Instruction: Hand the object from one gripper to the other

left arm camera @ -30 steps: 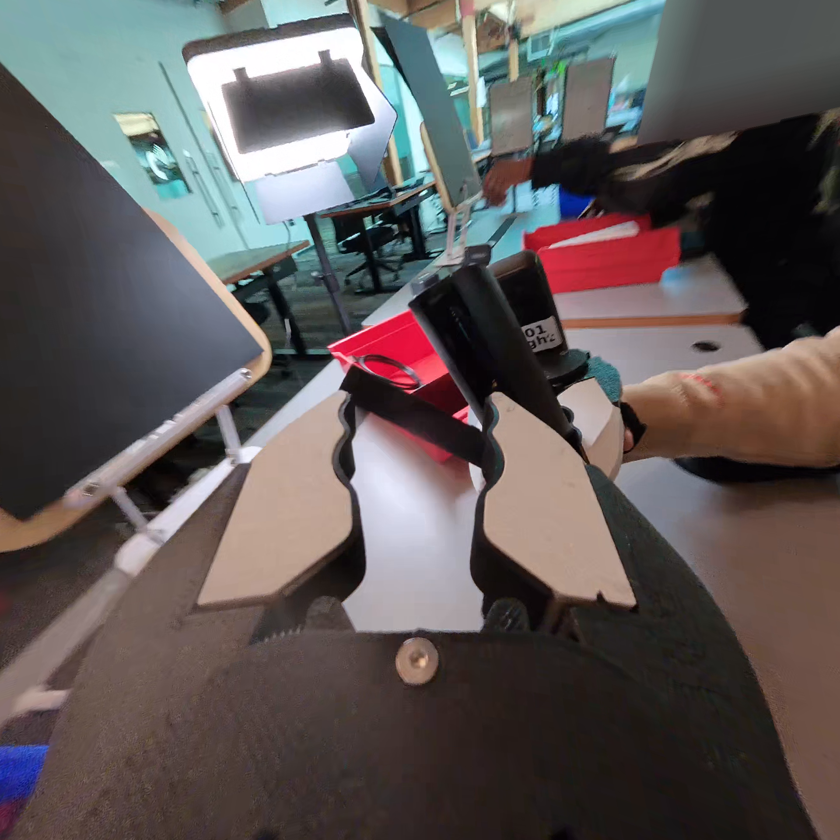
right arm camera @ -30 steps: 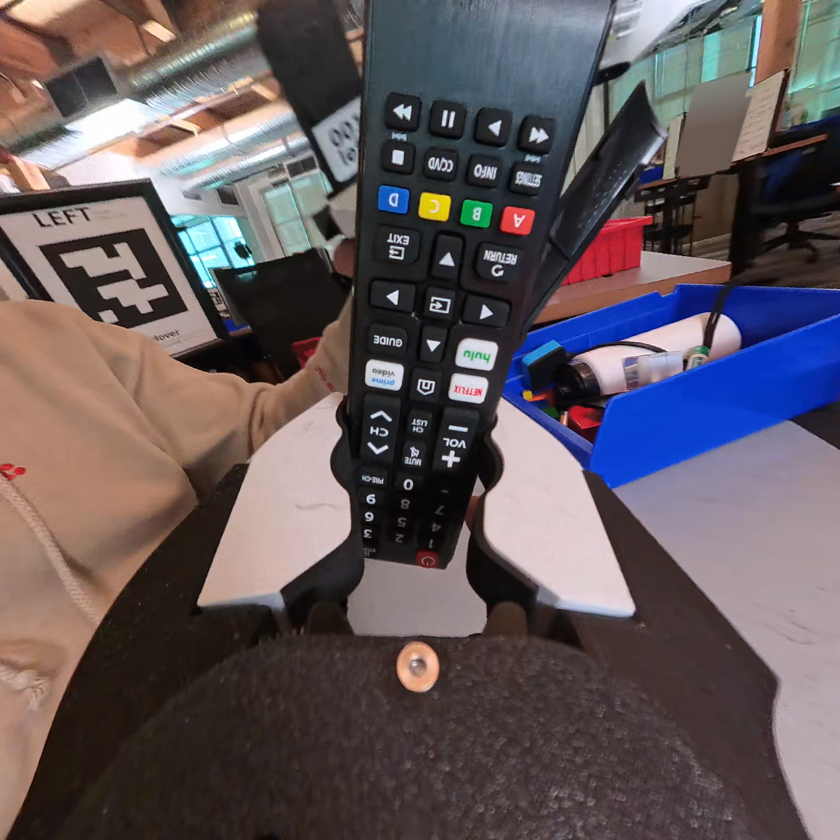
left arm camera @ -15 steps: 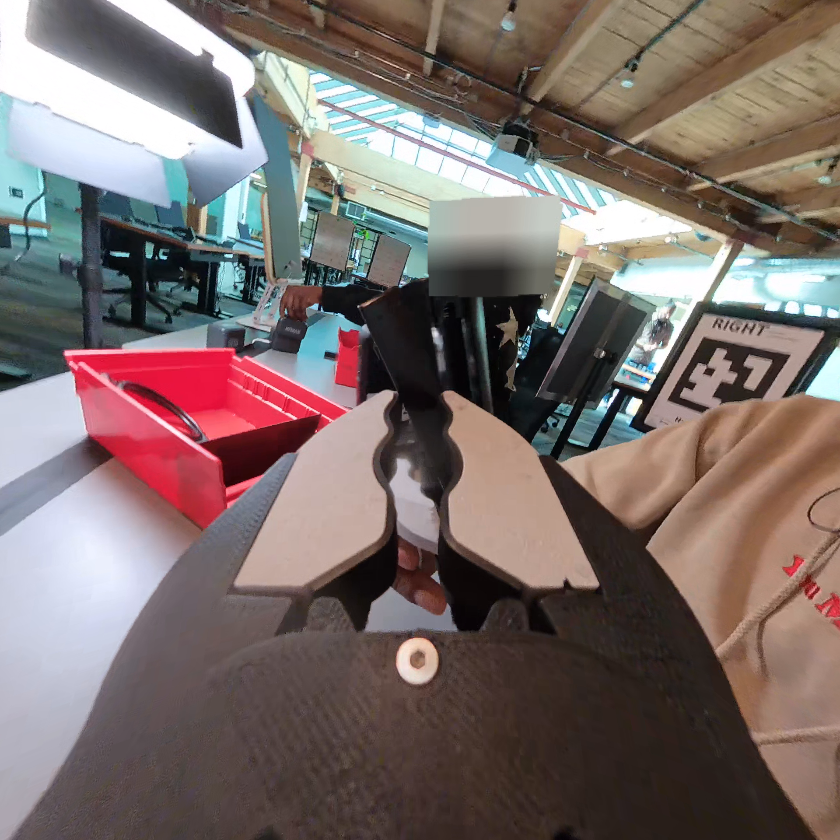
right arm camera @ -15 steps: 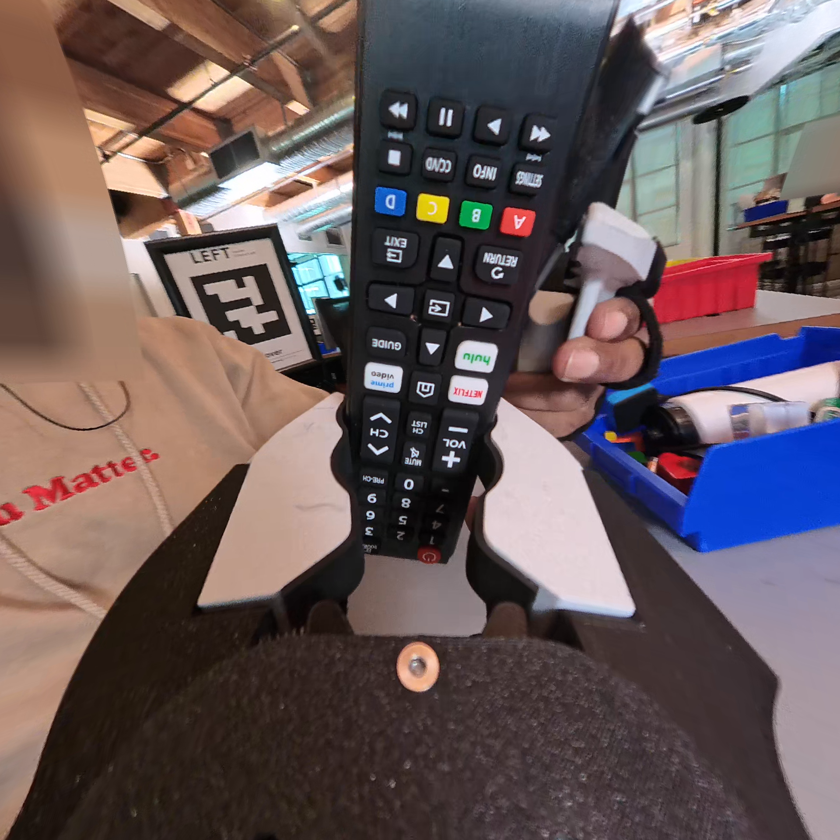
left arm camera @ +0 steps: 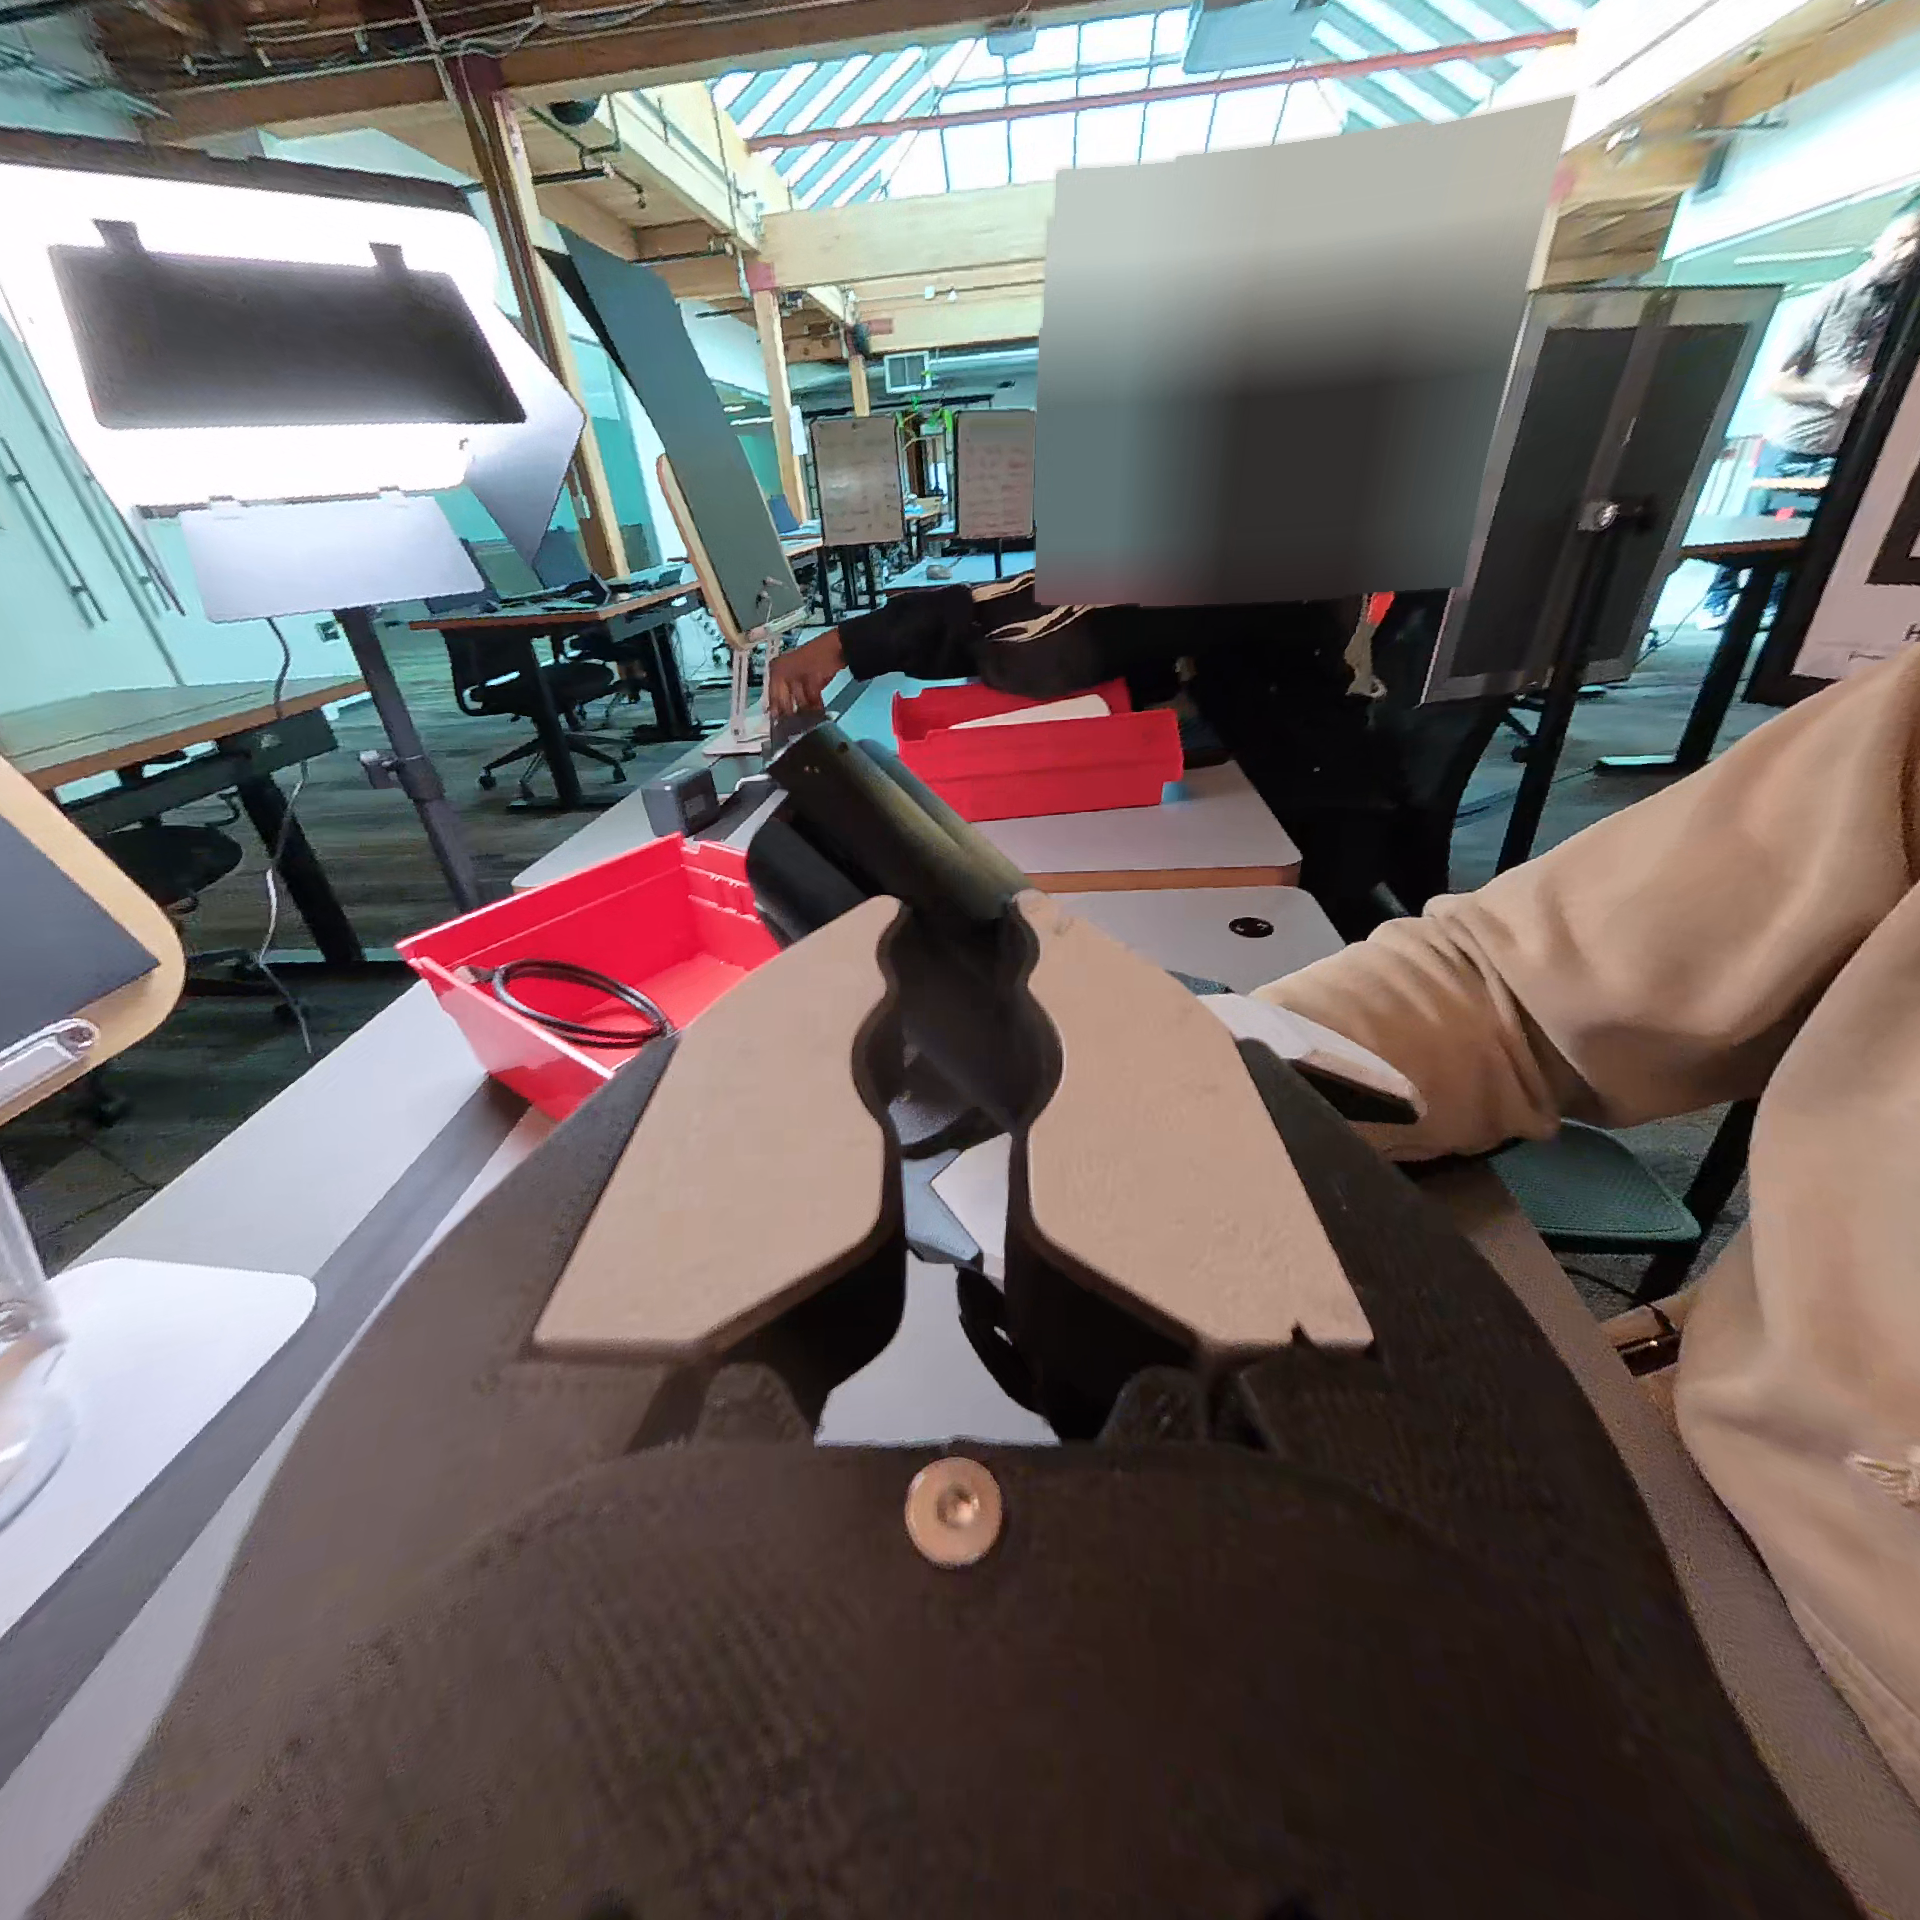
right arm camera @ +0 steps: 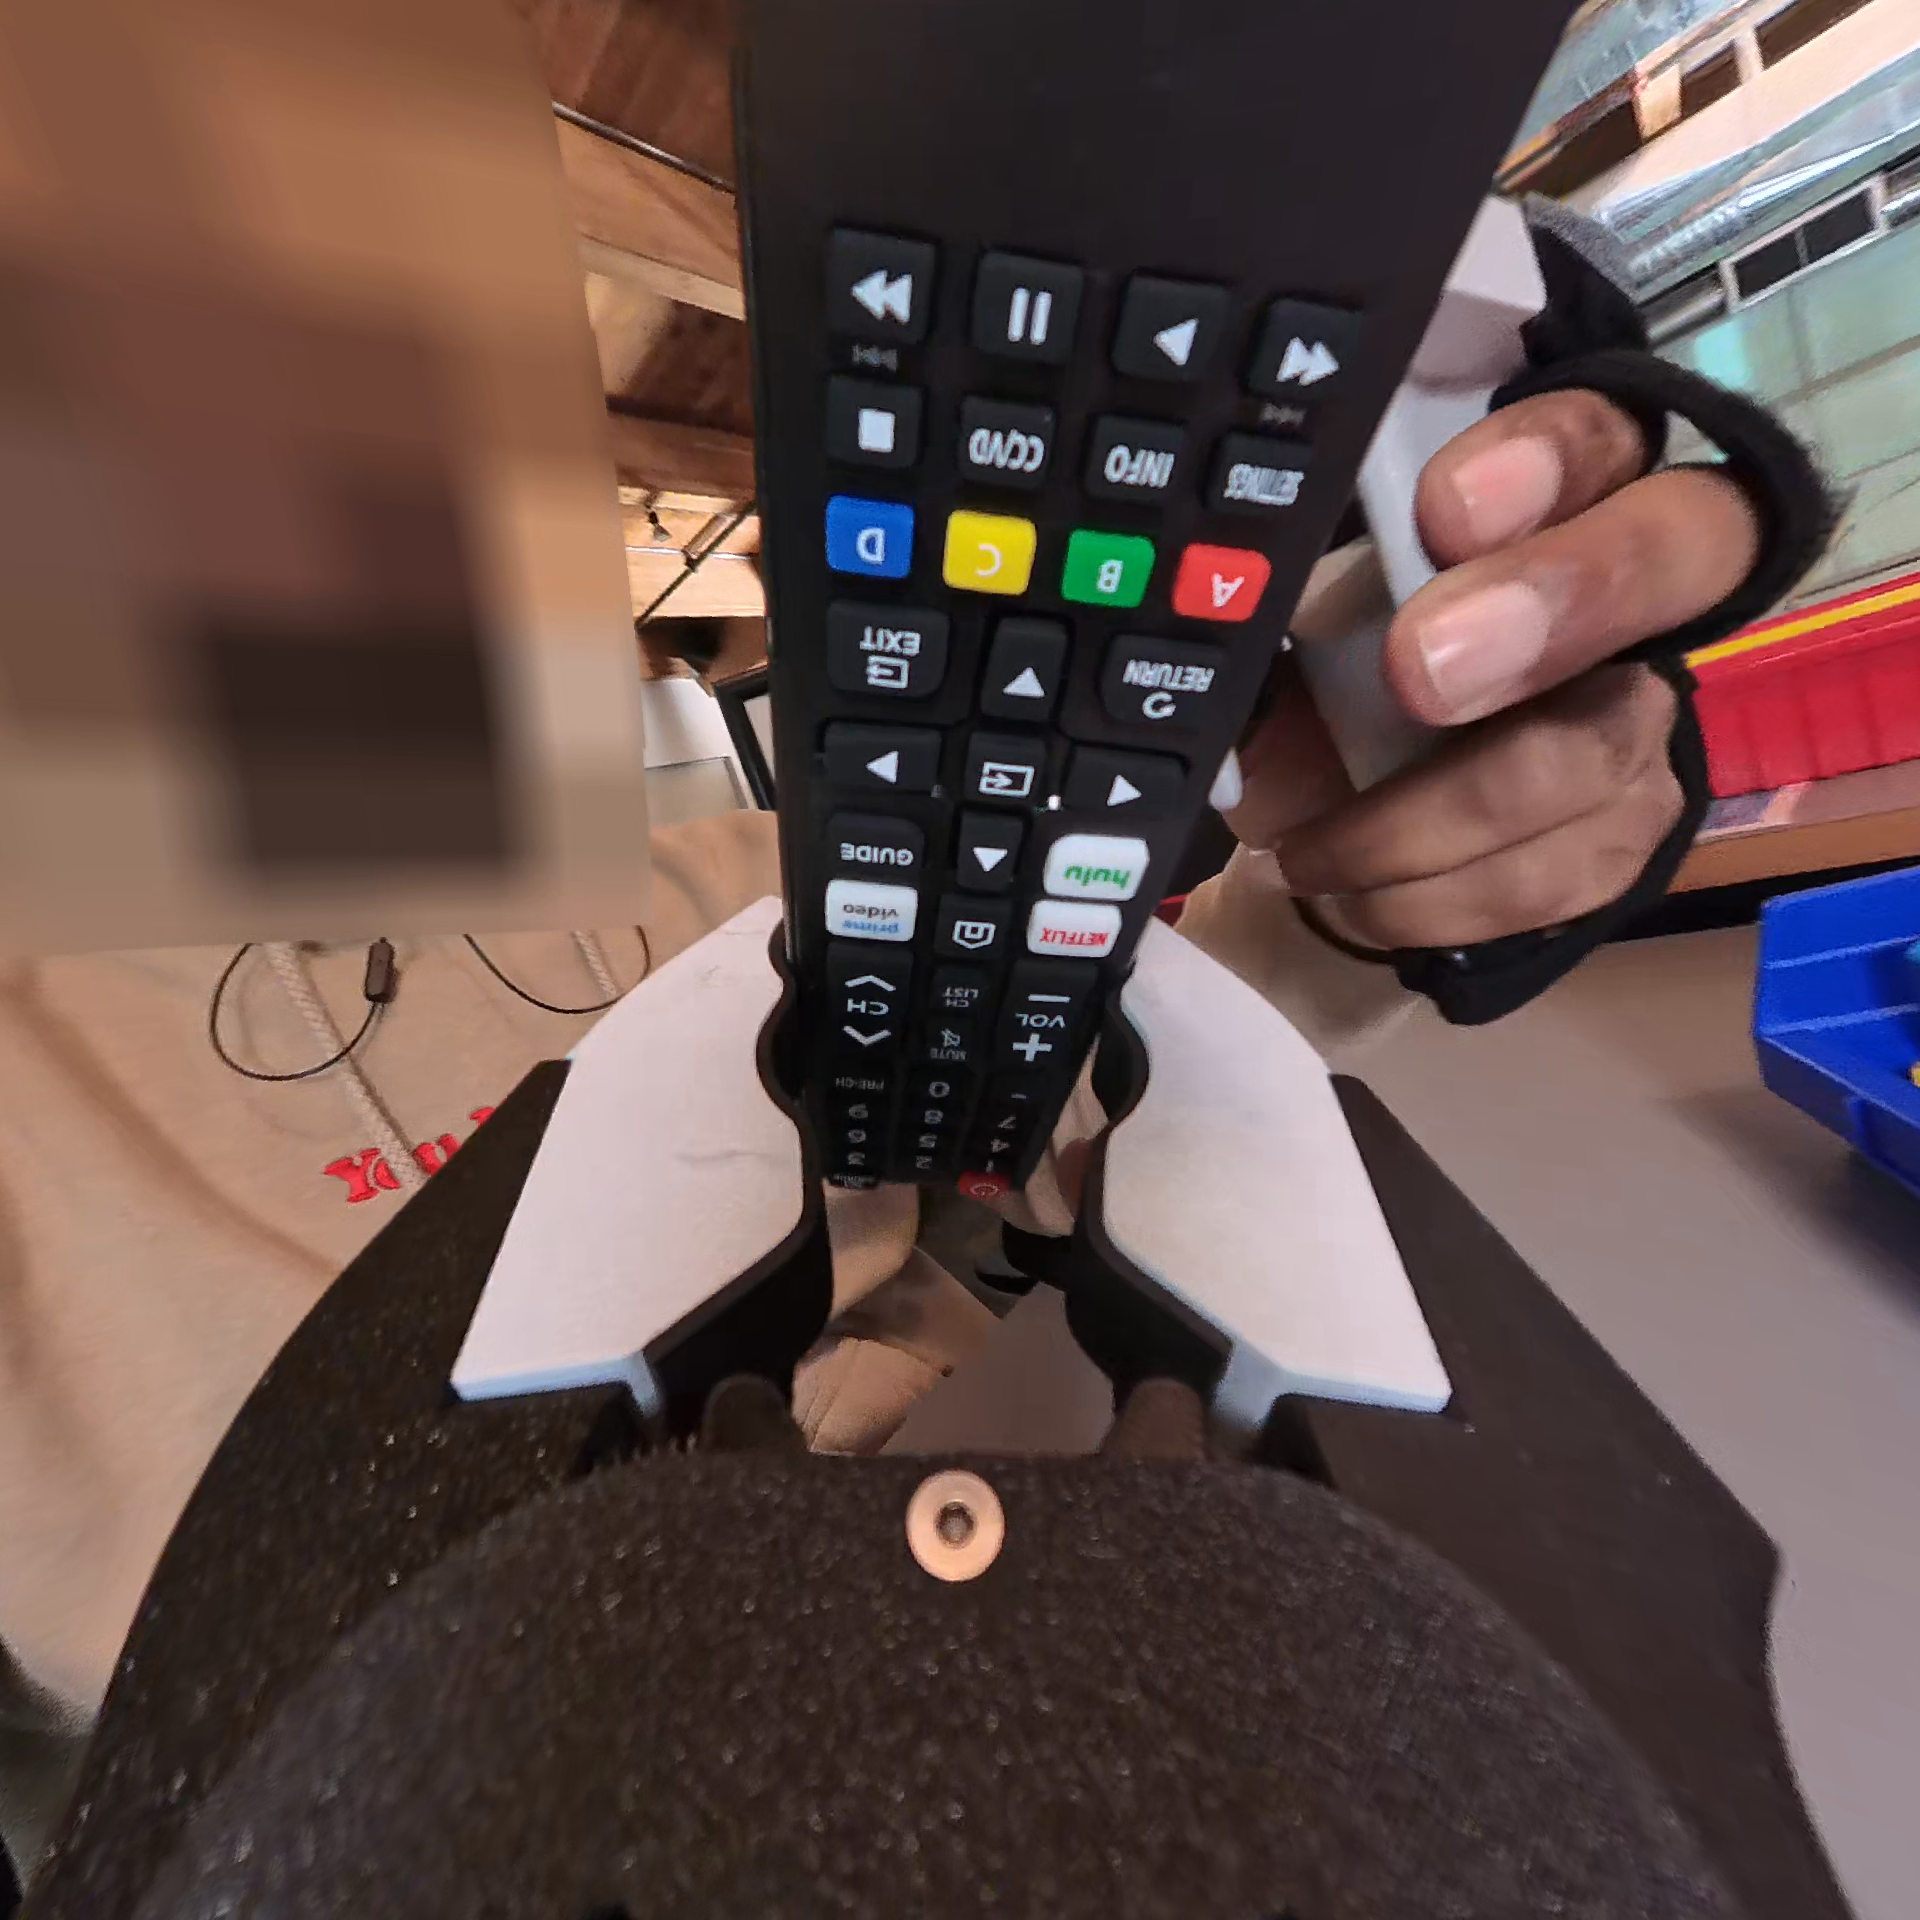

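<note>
Right now both grippers seem to have the remote control (right arm camera: 1039, 582) at once, so the main risk is a bad release. If the right gripper (right arm camera: 951, 1049) lets go before the left grip is firm, the remote would likely pivot and drop to the tabletop (right arm camera: 1558, 1195). If both pull while clamped, it may twist or slip in the pads.

Right wrist view: jaws closed on the remote's near end, pinching its two long edges at the lowest button rows. The button face points at the camera and the body runs up and away out of the top of frame. A hand (right arm camera: 1507, 665) gripping the other tool's grey handle sits just right of the remote.

Left wrist view: left gripper (left arm camera: 956, 997) has its jaws nearly closed, narrow gap, around a dark bar (left arm camera: 894, 831) that I judge is the same remote seen edge-on. It passes between the fingertips and sticks out far and to the left. Contact looks made, but the hold is only at the tips, so it is shallow and could slide.

Red bin (left arm camera: 582, 966) with a black cable (left arm camera: 571, 997) sits on the tabletop to the left, beyond the jaws.
</note>
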